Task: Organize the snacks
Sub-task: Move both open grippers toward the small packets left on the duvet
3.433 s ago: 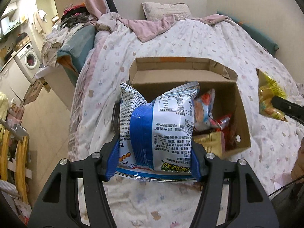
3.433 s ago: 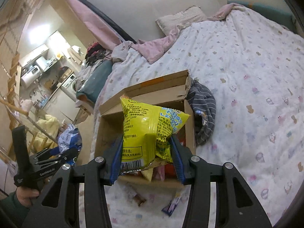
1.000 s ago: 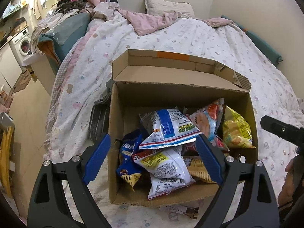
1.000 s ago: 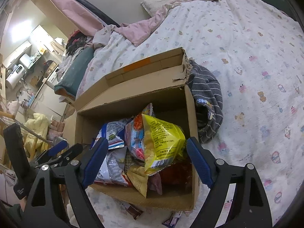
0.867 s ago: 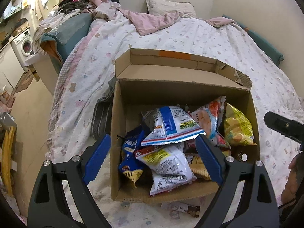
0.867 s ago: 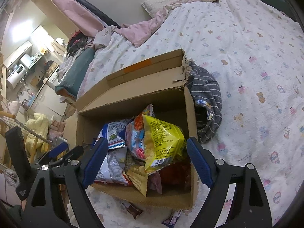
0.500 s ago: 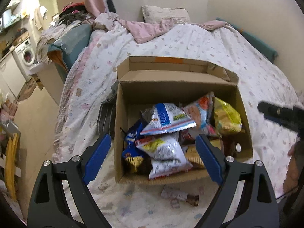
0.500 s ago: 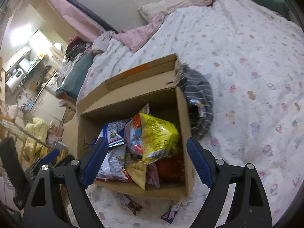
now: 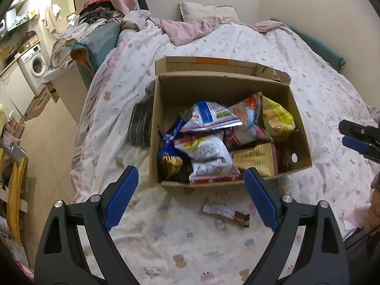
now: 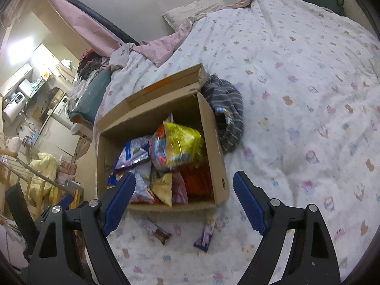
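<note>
At centre frame on the bed (image 9: pixel 308 54), the cardboard box (image 9: pixel 301 128) holds the snack bags (image 9: pixel 209 152); below it, left gripper (image 9: pixel 191 185) and right gripper (image 10: pixel 184 187) both gape wide, empty.

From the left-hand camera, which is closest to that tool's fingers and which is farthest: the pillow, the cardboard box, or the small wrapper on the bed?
1. Small wrapper, lying on the bedspread just ahead of the fingers.
2. Cardboard box, behind the wrapper, mid-bed.
3. Pillow, at the far wall.

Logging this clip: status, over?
Both jaws open, empty. Snack bags in the cardboard box. Two snack bars loose on the bedspread. Nothing blocking.
</note>
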{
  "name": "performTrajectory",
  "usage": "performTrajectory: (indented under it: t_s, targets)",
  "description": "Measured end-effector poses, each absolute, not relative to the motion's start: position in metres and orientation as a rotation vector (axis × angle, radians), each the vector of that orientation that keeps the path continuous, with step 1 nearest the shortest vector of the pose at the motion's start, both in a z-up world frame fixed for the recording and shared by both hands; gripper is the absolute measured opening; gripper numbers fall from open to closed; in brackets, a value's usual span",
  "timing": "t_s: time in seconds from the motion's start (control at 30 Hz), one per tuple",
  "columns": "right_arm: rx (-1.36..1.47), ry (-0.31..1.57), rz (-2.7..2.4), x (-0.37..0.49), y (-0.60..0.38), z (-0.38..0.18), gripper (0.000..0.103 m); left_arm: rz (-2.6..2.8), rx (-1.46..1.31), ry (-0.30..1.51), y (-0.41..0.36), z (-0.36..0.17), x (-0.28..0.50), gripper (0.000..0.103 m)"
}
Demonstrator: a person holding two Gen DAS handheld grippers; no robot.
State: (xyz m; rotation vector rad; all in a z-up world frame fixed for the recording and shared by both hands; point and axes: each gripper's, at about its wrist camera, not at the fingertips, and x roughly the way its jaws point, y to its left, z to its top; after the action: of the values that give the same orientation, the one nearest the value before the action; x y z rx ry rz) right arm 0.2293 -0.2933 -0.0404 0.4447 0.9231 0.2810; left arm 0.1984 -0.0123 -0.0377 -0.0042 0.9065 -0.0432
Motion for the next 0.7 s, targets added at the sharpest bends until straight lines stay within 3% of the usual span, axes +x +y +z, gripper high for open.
performTrajectory:
  t_s: [0.47,0.7]
  targets:
    - [0.393,1.067,0.208,0.186,-0.298,-0.087,0.087,-0.039,0.005,0.958,-0.011,-0.057,0.17,0.089]
    - [0.489,1.275,0.14,0.194,-0.306,-0.14,0.087,-0.024,-0.085,1.014,0.0,-0.067,0.172,0.089]
